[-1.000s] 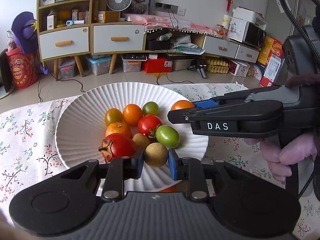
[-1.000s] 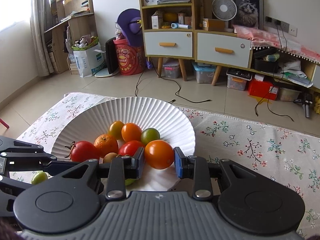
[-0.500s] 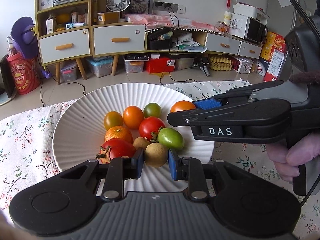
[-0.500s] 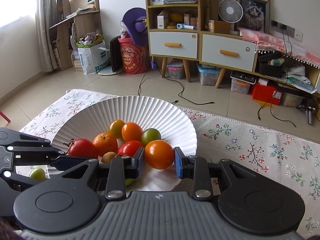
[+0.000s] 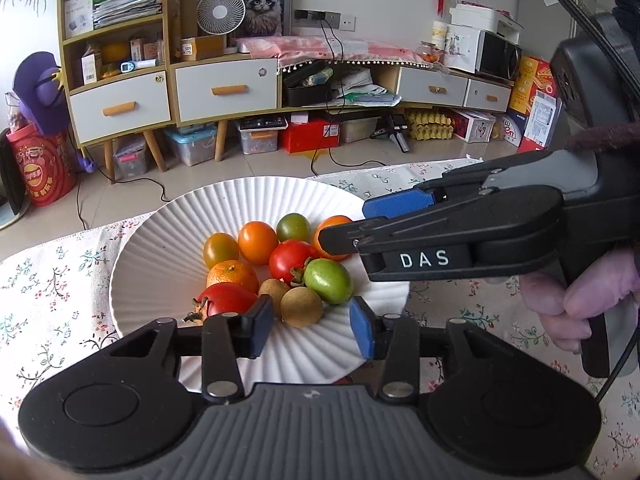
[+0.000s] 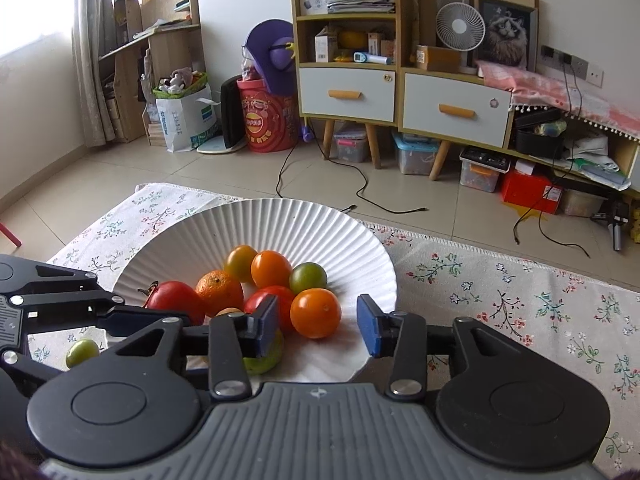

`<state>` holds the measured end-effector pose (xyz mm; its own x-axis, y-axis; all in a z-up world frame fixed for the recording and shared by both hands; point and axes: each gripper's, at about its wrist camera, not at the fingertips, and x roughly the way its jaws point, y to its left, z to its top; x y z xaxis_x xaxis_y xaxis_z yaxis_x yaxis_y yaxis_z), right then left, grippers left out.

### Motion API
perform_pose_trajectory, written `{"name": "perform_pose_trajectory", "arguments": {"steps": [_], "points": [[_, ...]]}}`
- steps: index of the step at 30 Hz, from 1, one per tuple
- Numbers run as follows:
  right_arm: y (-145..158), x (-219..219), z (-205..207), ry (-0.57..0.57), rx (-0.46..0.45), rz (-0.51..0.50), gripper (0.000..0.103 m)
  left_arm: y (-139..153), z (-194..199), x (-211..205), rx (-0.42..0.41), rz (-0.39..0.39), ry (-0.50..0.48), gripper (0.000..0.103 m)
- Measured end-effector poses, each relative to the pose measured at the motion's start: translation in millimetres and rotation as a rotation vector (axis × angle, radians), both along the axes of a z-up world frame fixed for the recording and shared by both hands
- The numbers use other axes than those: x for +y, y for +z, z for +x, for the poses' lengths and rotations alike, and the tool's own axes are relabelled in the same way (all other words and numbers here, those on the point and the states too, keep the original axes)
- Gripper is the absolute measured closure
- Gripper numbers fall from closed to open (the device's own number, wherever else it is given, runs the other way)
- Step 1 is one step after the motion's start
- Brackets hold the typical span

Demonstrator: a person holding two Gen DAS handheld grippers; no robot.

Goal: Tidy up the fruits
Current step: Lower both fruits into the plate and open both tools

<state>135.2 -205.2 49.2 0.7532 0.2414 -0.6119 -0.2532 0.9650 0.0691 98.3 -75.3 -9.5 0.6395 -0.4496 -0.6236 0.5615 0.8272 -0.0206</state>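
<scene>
1. My left gripper (image 5: 311,330) had just been opening – its pads stood clear of the brown longan (image 5: 301,306) lying on the white fluted plate (image 5: 160,248).
2. My right gripper (image 6: 317,323) had likewise just been opening, freeing the orange tomato (image 6: 315,313).
3. Risk, I judged: round fruit rolling off the rim – one green fruit (image 6: 82,353) already lay on the cloth.

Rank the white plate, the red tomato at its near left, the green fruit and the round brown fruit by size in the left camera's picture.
1. White plate, by far.
2. Red tomato, partly hidden by the gripper.
3. Green fruit and brown fruit: they look alike, and the brown one is nearer the camera, so no ranking.
</scene>
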Motion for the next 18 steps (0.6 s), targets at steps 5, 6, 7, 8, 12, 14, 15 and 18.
{"name": "perform_pose_trajectory", "arguments": {"steps": [5, 6, 7, 8, 12, 14, 15, 18], "points": [[9.1, 1.5, -6.1, -0.016, -0.002, -0.005, 0.054, 11.6, -7.2, 6.8, -0.017, 0.013, 0.008, 0.044], [11.1, 2.3, -7.8, -0.018, -0.002, -0.004, 0.053, 14.2, -8.3, 8.7, -0.016, 0.012, 0.011, 0.043], [12.9, 3.1, -9.2, -0.019, -0.001, -0.004, 0.051, 16.2, -9.3, 10.6, -0.014, 0.011, 0.014, 0.041], [14.9, 3.8, -9.4, -0.021, 0.002, -0.006, 0.049, 18.2, -10.3, 12.2, -0.012, 0.013, 0.018, 0.037], [20.9, 5.9, -16.4, -0.033, 0.003, -0.006, 0.041, 24.3, -15.6, 18.7, -0.015, 0.028, 0.030, 0.027], [23.8, 6.4, -20.1, -0.037, 0.002, -0.002, 0.035, 25.7, -20.5, 22.8, -0.021, 0.038, 0.033, 0.020], [25.2, 6.3, -22.2, -0.042, 0.001, -0.001, 0.033, 26.1, -22.7, 24.7, -0.022, 0.045, 0.033, 0.019], [27.1, 8.9, -29.7, -0.050, -0.001, 0.000, 0.026, 26.8, -28.4, 31.8, -0.014, 0.063, 0.039, 0.015]]}}
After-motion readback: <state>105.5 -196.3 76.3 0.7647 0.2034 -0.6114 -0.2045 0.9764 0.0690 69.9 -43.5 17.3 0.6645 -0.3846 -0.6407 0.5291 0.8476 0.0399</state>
